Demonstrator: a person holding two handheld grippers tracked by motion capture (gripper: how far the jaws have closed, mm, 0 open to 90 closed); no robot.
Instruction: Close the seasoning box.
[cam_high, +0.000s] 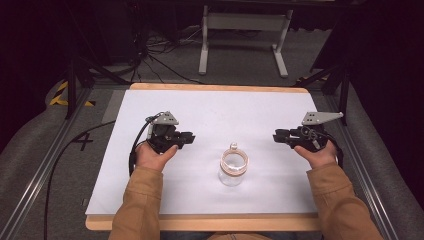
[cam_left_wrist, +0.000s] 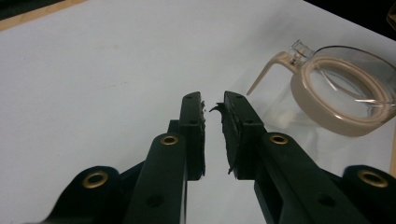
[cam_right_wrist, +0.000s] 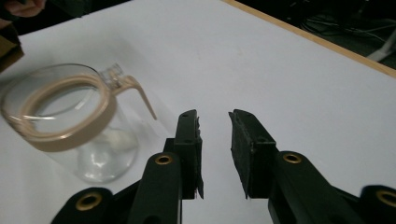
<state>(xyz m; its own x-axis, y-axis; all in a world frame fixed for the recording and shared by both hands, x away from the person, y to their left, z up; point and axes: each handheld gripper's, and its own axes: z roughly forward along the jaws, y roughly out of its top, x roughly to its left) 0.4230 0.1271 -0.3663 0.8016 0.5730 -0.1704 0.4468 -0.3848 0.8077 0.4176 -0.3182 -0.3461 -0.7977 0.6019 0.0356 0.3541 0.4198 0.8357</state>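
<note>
A clear glass jar (cam_high: 233, 168) with a tan collar and a thin tan handle stands upright near the front middle of the white sheet. My left gripper (cam_high: 190, 136) rests to its left, pointing right, jaws slightly apart and holding nothing. My right gripper (cam_high: 275, 136) rests to its right, pointing left, jaws apart and holding nothing. In the left gripper view the jar (cam_left_wrist: 322, 116) stands to the upper right, beyond my left gripper (cam_left_wrist: 213, 103). In the right gripper view the jar (cam_right_wrist: 70, 133) stands to the left of my right gripper (cam_right_wrist: 214, 119). Neither gripper touches the jar.
A white sheet (cam_high: 215, 107) covers the wooden tabletop (cam_high: 200, 223). Metal rails (cam_high: 45, 170) run along both sides of the table. Beyond the far edge, a white stand (cam_high: 245, 22) and loose cables (cam_high: 165, 50) sit on the grey floor.
</note>
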